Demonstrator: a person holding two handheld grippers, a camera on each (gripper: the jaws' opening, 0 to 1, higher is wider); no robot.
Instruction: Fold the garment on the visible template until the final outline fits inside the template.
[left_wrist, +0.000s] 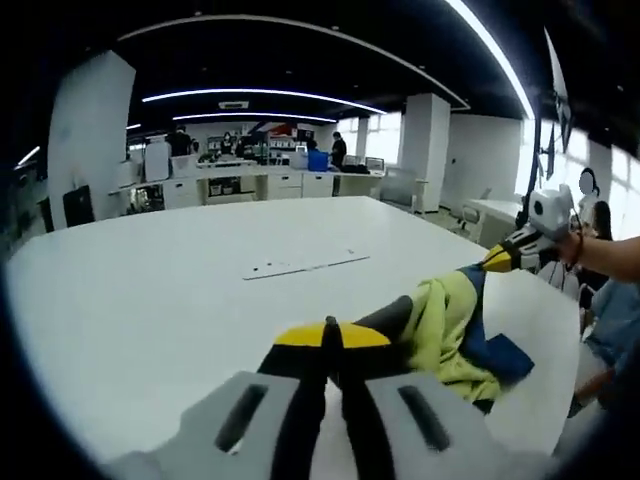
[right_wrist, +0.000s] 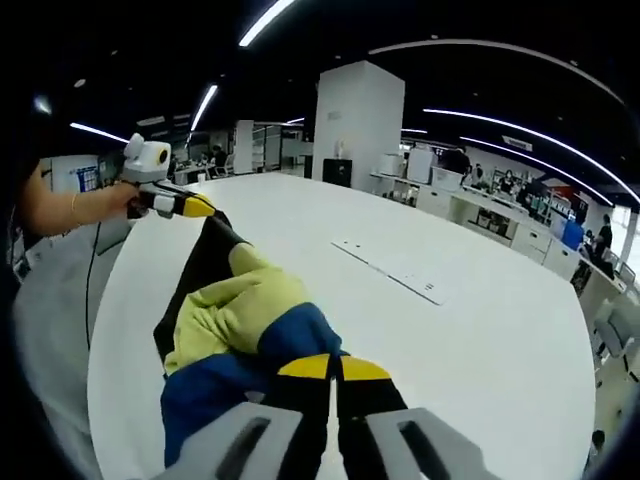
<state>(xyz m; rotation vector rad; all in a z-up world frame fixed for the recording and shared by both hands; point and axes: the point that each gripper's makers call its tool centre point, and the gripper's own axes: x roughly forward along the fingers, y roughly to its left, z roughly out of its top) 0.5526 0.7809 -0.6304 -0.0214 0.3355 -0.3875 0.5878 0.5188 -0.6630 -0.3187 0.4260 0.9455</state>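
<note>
No lettering, label or number can be read anywhere (the far office signs are too blurred).

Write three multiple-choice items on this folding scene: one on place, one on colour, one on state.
1. Where does the garment hang?
A. Between the two grippers, above the table
B. Flat on the floor
C. Over a chair

2. Which colours does the garment show?
A. Red and white
B. Yellow, blue and black
C. Green only

3. How are the right gripper and left gripper set?
A. Both wide open
B. One open
C. Both shut on the garment

Key: 1 A, cloth stretches from one gripper to the other; 2 B, those panels show; 3 C, the fingers pinch cloth in each view.
</note>
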